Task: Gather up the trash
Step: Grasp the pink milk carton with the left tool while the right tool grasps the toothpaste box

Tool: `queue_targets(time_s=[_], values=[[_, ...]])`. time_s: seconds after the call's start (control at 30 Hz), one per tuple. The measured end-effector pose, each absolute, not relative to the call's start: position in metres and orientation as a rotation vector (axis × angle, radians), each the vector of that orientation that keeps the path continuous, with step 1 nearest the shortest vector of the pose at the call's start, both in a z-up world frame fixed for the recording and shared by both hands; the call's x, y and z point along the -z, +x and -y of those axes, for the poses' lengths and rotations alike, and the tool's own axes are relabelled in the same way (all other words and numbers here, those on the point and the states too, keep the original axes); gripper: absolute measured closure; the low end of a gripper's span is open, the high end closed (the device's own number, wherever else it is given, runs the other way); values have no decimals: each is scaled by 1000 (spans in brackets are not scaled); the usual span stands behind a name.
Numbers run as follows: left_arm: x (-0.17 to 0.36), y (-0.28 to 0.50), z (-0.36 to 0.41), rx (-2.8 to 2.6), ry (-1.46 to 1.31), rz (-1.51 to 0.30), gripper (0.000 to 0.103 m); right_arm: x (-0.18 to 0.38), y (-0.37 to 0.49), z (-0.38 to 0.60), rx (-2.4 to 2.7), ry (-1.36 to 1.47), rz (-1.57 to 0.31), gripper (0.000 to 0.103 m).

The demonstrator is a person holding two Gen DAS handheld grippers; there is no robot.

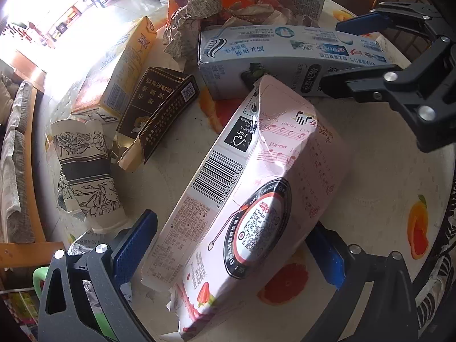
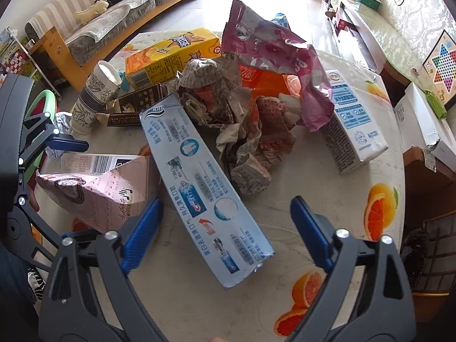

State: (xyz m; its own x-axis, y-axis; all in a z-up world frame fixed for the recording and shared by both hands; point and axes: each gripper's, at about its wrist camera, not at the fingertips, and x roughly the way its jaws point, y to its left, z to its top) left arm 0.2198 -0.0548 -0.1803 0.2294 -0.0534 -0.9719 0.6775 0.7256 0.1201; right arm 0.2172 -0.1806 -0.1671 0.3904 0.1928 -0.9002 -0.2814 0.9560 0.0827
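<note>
On the round desk (image 2: 285,222) with a citrus-print cover: a litter pile. Pink milk carton (image 1: 256,193), lying flat, between the spread pads of the left tool (image 1: 236,253); no pad is seen pressing it. Blue-and-white toothpaste box (image 2: 205,191), lying diagonally, its near end between the wide-apart pads of the right tool (image 2: 228,230), untouched. Behind: crumpled newspaper (image 2: 245,131), purple snack bag (image 2: 273,54), yellow drink carton (image 2: 168,54), white milk carton (image 2: 353,125), floral paper cup (image 2: 94,97), dark cigarette pack (image 1: 159,108).
</note>
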Motion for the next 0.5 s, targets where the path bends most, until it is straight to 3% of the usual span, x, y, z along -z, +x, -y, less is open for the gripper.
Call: queue_targets(time_s=[0.03, 0.23, 0.5], values=[[180, 220, 55, 550, 597, -1253, 8, 169, 218, 181, -311, -81, -1141, 31], [181, 211, 52, 557, 572, -1260, 15, 177, 212, 179, -321, -67, -1158, 50], [172, 186, 44, 568, 519, -1266, 33, 174, 196, 181, -345, -27, -1158, 61]])
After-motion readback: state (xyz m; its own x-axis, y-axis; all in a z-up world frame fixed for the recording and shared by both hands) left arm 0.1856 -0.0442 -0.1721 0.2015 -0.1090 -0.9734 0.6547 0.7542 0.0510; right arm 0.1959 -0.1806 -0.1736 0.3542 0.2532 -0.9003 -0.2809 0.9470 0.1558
